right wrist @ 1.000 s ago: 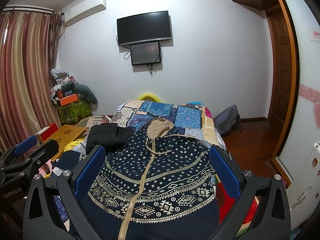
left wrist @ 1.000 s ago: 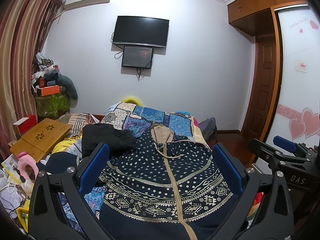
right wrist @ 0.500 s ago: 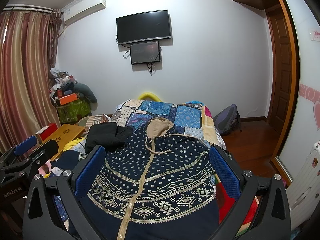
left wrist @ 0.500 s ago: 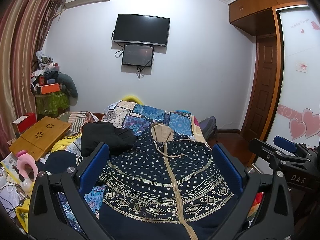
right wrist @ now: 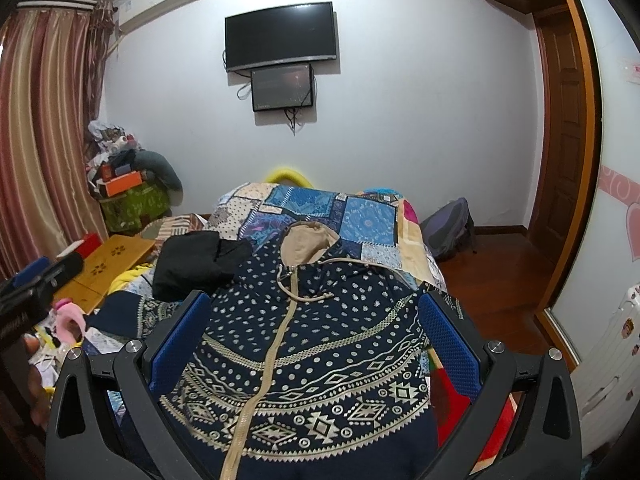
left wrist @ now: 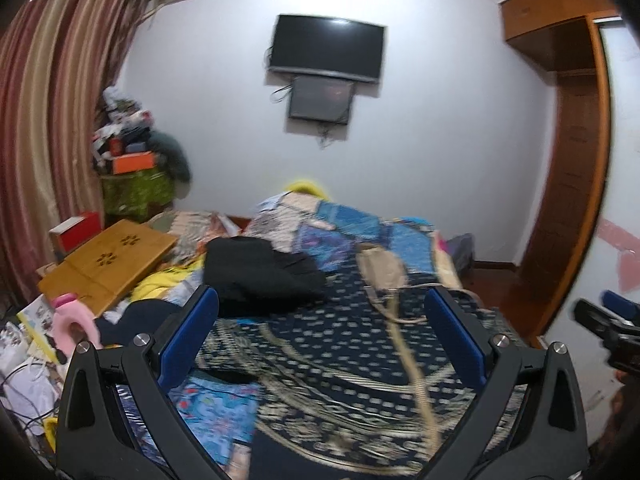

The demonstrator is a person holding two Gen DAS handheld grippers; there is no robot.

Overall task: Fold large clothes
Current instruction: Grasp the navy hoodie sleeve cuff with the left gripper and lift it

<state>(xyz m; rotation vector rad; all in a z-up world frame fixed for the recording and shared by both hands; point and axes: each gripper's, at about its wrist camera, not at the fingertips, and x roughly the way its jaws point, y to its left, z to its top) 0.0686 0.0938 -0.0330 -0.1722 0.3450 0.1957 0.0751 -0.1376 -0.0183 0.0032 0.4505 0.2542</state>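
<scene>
A large navy hooded garment [right wrist: 320, 332] with cream dots, geometric bands and a cream zip lies spread front-up on the bed, its tan-lined hood [right wrist: 308, 242] pointing away from me. It also shows in the left wrist view [left wrist: 352, 344], blurred. My left gripper [left wrist: 320, 332] is open and empty above the garment's left half. My right gripper [right wrist: 316, 332] is open and empty above its middle. Each gripper shows at the edge of the other's view.
A folded black garment [right wrist: 196, 258] lies on the bed left of the hood. The bed has a patchwork quilt [right wrist: 320, 208]. A wooden lap table [left wrist: 104, 260] and clutter stand at the left. A backpack [right wrist: 450, 234] sits on the wood floor at the right.
The left gripper has swung to the left and tilted, so its view is blurred and shows more of the bed's left side. The right gripper has barely moved.
</scene>
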